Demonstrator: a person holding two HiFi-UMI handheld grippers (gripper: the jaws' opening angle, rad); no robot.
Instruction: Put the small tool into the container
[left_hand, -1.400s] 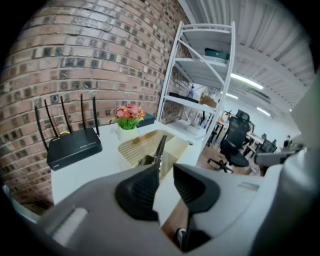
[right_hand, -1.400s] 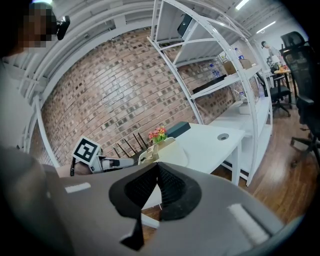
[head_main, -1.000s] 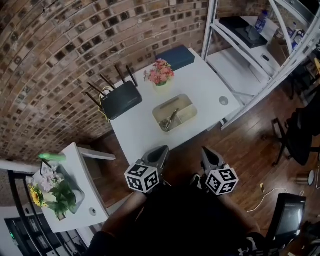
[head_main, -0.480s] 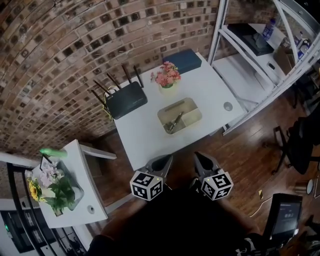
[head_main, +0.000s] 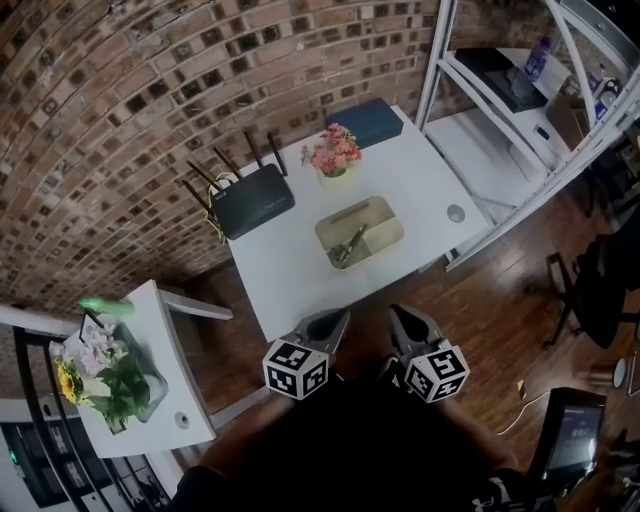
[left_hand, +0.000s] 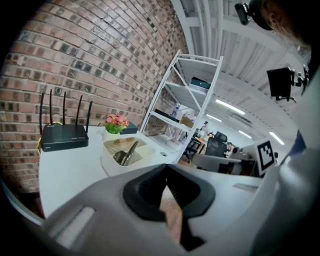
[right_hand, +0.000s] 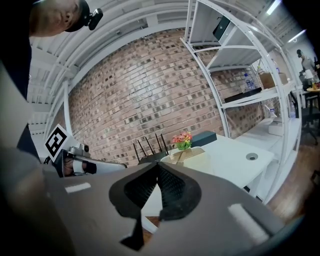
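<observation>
The small tool (head_main: 347, 246), a dark metal piece, lies inside the beige container (head_main: 381, 214) in the middle of the white table (head_main: 290, 280). It also shows in the container (left_hand: 111, 156) in the left gripper view, as the tool (left_hand: 128, 152). My left gripper (head_main: 327, 322) and right gripper (head_main: 408, 320) hang side by side just off the table's near edge, close to my body. Both are shut with nothing between their jaws. In the right gripper view the container (right_hand: 196, 159) stands ahead of the shut right gripper (right_hand: 157, 167).
A black router (head_main: 250, 200) with antennas, a pot of pink flowers (head_main: 333, 153) and a dark blue box (head_main: 365, 118) stand at the table's far side. White shelving (head_main: 520, 120) rises on the right. A small side table (head_main: 165, 330) with flowers stands at the left.
Both grippers have drawn back a little toward my body and closer together. The head view has shifted, so the table sits higher in frame. The tool stays in the container.
</observation>
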